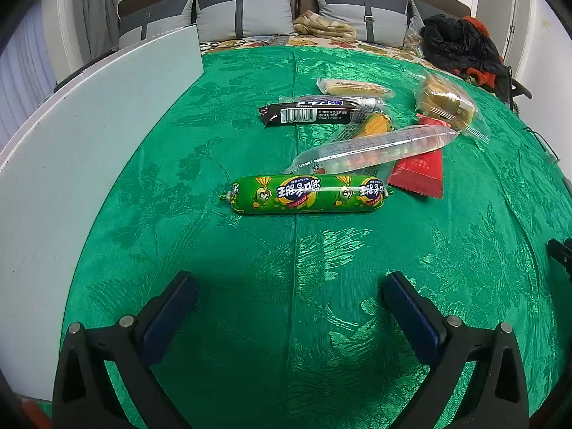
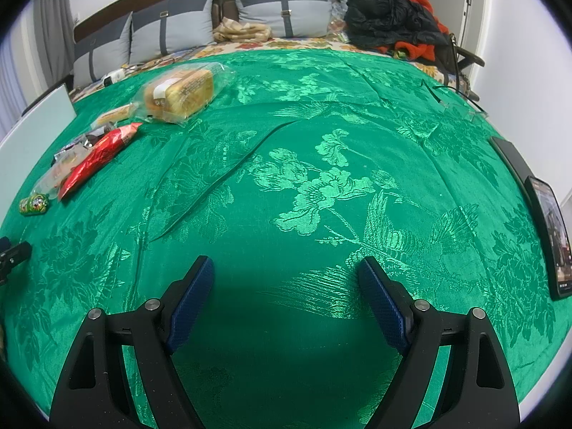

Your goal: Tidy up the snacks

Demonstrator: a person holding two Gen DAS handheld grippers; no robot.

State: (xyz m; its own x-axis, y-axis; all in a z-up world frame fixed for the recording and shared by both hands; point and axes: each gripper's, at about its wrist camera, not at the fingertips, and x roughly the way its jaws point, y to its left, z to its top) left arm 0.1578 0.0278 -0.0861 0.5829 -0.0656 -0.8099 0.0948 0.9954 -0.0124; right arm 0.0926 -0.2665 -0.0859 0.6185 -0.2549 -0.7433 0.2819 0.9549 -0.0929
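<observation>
A green sausage (image 1: 307, 193) lies crosswise on the green cloth (image 1: 250, 304), straight ahead of my open left gripper (image 1: 289, 286), which holds nothing. Behind it are a clear long pack (image 1: 371, 148), a red packet (image 1: 420, 171), a black bar (image 1: 307, 113), a pale wafer pack (image 1: 354, 87) and a bagged bread (image 1: 445, 102). My right gripper (image 2: 286, 275) is open over bare cloth (image 2: 321, 186), far from the snacks. There the bread (image 2: 178, 94), red packet (image 2: 100, 157) and sausage (image 2: 34, 204) sit at the far left.
A white board or box (image 1: 71, 164) stands along the left edge. A phone (image 2: 550, 236) lies at the right edge, glasses (image 2: 457, 103) beyond it. Pillows (image 1: 246, 14) and a dark clothes pile (image 1: 461, 46) fill the back.
</observation>
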